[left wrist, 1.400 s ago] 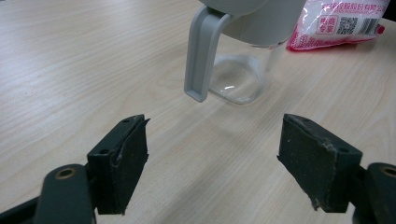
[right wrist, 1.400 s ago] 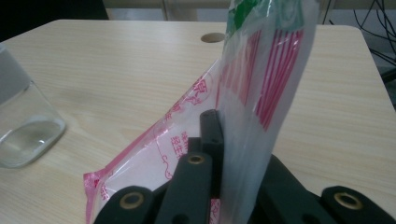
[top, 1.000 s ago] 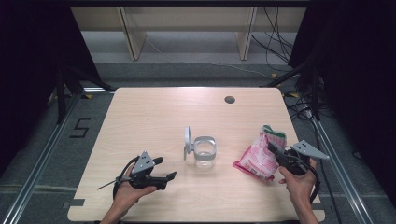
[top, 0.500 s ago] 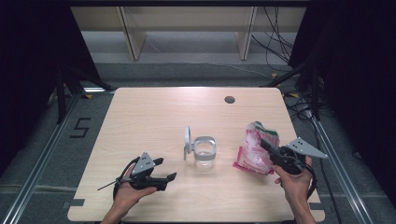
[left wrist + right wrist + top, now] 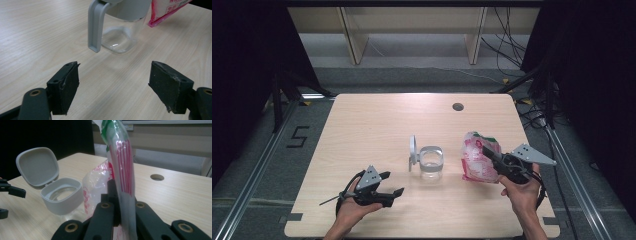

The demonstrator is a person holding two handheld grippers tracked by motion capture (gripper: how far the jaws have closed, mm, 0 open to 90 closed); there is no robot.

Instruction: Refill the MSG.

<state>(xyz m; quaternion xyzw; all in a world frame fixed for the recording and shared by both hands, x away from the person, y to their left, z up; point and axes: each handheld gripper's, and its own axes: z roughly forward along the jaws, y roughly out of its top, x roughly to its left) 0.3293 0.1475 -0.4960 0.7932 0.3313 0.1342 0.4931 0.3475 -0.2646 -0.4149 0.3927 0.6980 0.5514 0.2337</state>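
Both grippers are mine: right gripper [image 5: 490, 154] pinches the pink bag [image 5: 476, 160] aloft toward the table's right edge; left gripper [image 5: 393, 183] gapes empty. Next, I'd tip it over the open jar [image 5: 431, 161].

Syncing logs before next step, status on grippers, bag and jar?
Right gripper shut on pink bag. Left gripper open, empty. Glass jar upright, lid flipped open. Nothing between them.

One clear jar [image 5: 431, 162] with one open lid [image 5: 412, 151], one pink bag [image 5: 477, 157], two claws.
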